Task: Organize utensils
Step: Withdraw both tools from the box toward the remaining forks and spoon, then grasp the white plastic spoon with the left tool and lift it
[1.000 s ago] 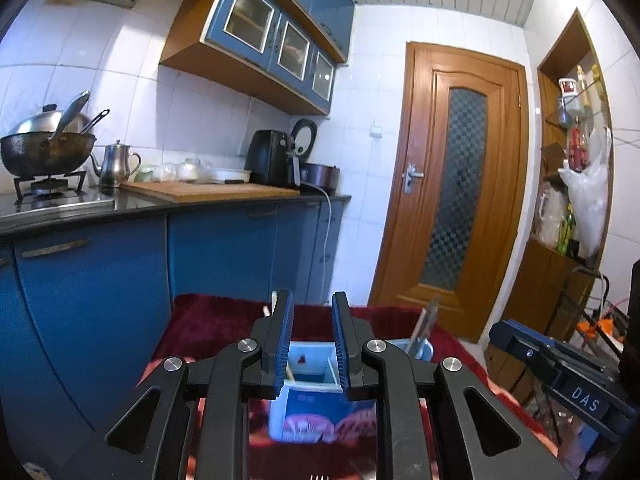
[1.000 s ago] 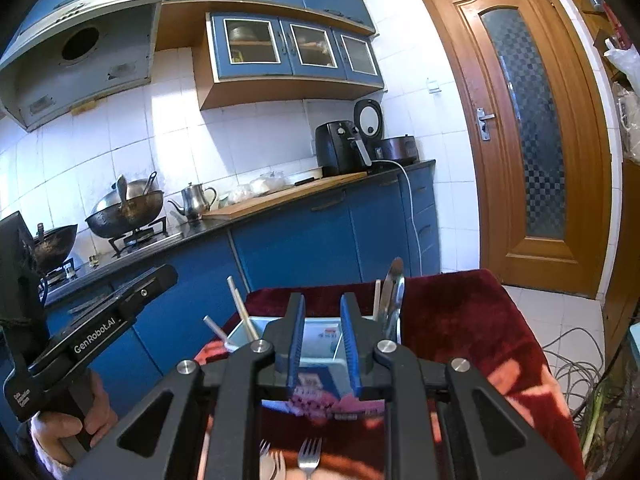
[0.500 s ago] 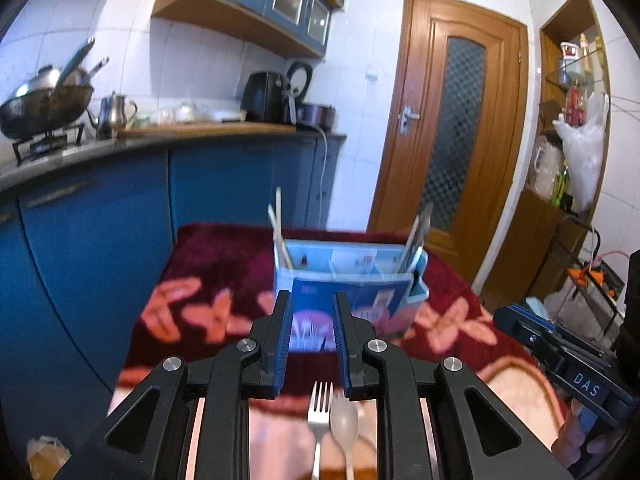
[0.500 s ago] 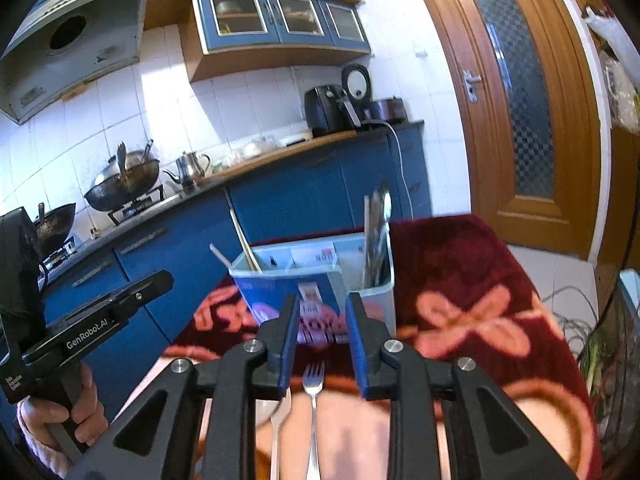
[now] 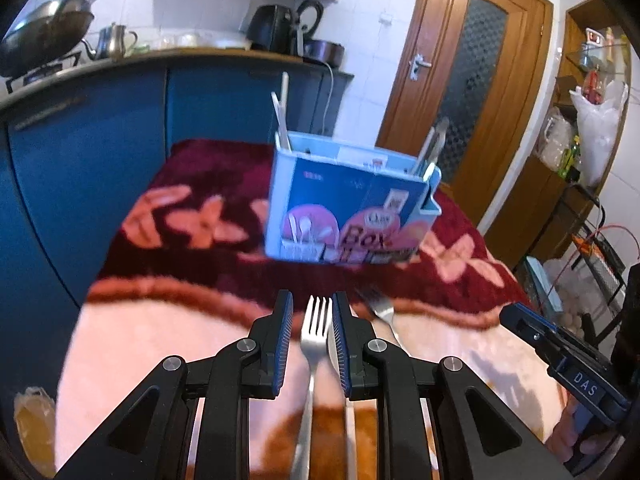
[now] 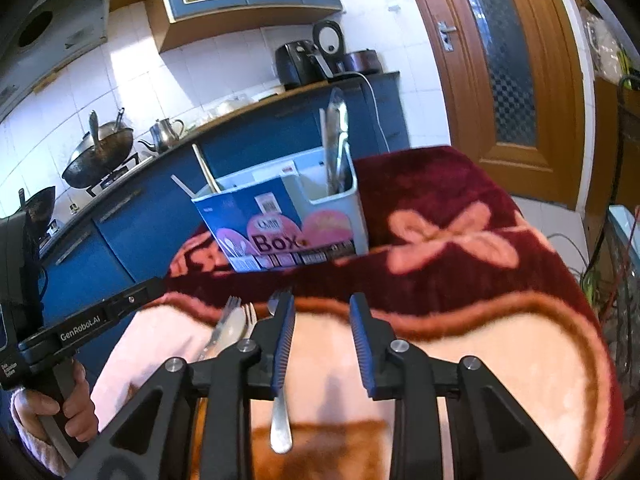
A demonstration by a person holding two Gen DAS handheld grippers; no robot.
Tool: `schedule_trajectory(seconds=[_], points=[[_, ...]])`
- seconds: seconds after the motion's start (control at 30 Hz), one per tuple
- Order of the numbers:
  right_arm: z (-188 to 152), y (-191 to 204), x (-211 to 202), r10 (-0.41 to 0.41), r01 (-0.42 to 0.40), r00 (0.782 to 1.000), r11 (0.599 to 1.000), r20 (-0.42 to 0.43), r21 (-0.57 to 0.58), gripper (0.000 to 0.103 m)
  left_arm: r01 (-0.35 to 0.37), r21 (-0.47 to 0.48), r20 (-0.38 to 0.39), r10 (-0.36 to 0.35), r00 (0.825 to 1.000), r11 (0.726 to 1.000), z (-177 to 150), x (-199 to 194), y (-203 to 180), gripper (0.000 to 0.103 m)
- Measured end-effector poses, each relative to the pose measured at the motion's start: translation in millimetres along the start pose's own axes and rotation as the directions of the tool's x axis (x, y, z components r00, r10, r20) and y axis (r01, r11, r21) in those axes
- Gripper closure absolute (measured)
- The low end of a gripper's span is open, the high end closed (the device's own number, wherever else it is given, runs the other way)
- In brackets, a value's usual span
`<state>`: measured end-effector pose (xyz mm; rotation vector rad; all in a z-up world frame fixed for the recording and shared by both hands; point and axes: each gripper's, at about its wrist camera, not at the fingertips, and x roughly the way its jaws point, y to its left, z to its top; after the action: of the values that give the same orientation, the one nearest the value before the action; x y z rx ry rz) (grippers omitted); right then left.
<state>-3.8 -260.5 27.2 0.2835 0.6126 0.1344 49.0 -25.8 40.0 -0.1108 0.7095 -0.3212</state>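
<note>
On the blanket-covered bench, the utensil box stands beyond the cutlery. The left gripper straddles one fork, jaws ajar, risking catching the touching spoon. The right gripper, jaws just widening, holds nothing; only its view shows the other fork's handle.

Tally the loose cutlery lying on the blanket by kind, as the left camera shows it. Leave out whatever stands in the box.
Forks: 2
Spoons: 1, mostly hidden beside the nearer fork
Total: 3
</note>
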Motion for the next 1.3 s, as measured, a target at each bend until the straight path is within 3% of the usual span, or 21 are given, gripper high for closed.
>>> schedule_trajectory(seconds=[0.27,0.8,1.07,1.23,1.3], points=[[-10,-10,4,-0.01,0.01,1.0,1.0,-0.029,0.02,0.07,0.019,0.043,-0.093,-0.014,0.996,0.999,-17,16,-13,0.083],[-17,-30,6,-0.018,0.021,0.999,0.998,-0.048,0.061,0.067,0.006,0.089,-0.241,0.016,0.97,0.996,-38,39,-26,0.083],[-18,-30,7,-0.014,0.017,0.998,0.998,-0.054,0.061,0.067,0.03,0.08,-0.278,-0.007,0.961,0.996,-38,47,-25,0.083],[-19,-29,8,-0.012,0.016,0.998,0.998,-0.058,0.057,0.067,0.026,0.055,-0.271,-0.01,0.962,0.998,-37,48,-21,0.094],[-19,-28,8,-0.013,0.016,0.998,0.998,-0.061,0.055,0.067,0.032,0.044,-0.267,-0.02,0.963,0.999,-37,47,-19,0.094]])
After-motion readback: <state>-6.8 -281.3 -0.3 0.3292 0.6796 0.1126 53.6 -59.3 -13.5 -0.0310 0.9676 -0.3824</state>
